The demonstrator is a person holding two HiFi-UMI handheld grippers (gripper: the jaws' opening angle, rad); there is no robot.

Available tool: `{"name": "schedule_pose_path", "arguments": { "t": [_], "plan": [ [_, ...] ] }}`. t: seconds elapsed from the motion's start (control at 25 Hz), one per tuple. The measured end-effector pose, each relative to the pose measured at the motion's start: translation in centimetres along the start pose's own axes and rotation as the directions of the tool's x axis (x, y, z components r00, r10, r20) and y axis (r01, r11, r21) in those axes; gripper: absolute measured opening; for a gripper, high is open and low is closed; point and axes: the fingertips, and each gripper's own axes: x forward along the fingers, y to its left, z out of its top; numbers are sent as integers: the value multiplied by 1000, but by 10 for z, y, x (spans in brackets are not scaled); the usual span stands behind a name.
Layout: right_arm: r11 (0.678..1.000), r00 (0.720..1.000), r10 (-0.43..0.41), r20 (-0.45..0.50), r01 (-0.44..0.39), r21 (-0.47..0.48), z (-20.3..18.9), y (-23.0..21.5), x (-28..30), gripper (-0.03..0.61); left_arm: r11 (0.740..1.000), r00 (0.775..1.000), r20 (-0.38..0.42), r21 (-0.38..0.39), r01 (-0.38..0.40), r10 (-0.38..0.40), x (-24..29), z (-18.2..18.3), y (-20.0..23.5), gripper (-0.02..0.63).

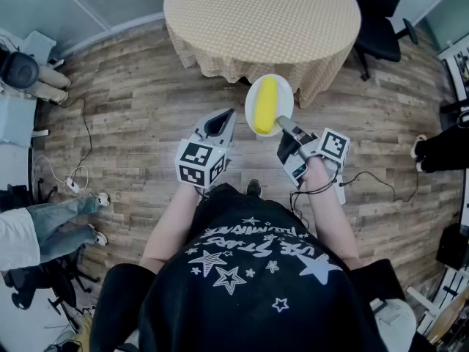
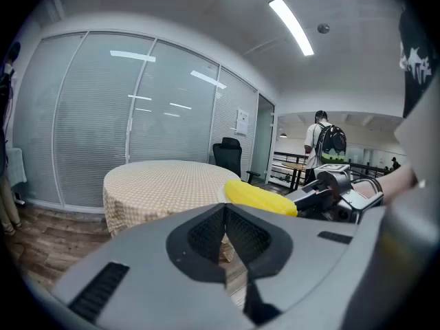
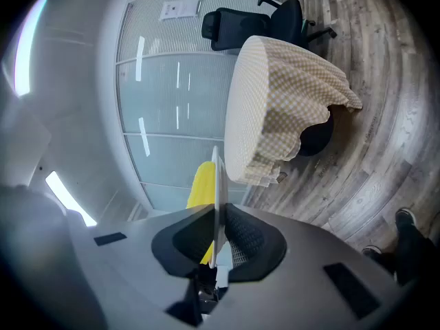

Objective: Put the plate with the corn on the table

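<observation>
Right gripper (image 1: pixel 284 126) clamped on near rim of plate (image 1: pixel 284 97). Plate roughly level over the floor, just short of the worktop (image 1: pixel 261 13), which lies straight ahead. Corn (image 1: pixel 265 105) on plate, long axis pointing toward worktop. Left gripper (image 1: pixel 222 120) jaws together, empty, just beside plate. Forward carry looks next.

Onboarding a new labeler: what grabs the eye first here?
The yellow corn lying on a white plate, gripped by its rim in the right claw, just short of the round table. Beside it the left claw is shut and empty, over the wooden floor.
</observation>
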Motion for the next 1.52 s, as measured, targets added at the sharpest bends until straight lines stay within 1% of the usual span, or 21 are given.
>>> {"name": "schedule_pose_path", "arguments": {
  "t": [0.2, 0.76, 1.16, 1.32, 1.44, 1.52],
  "plan": [
    [1000, 1000, -7, 1, 7, -15, 2, 3, 4, 46, 1000, 1000, 8, 8, -3, 3, 2, 3, 7, 3],
    [1000, 1000, 2, -10, -3, -28, 0, 10, 1, 46, 1000, 1000, 16, 19, 0, 0, 1, 8, 3, 3],
    [998, 999, 3, -32, -5, -56, 5, 14, -13, 46, 999, 999, 35, 33, -8, 7, 5, 15, -20, 4],
    [998, 999, -10, -42, 7, -68, 14, 28, 5, 48, 1000, 999, 33, 24, -14, 13, 11, 30, -7, 4],
    [999, 999, -5, -44, 4, -32, 30, 40, 35, 46, 1000, 1000, 18, 13, -13, 12, 28, 46, 19, 4],
    [1000, 999, 0, -42, -1, -9, 39, 38, 49, 46, 1000, 1000, 10, 7, -11, 11, 41, 47, 30, 4]
  ]
}}
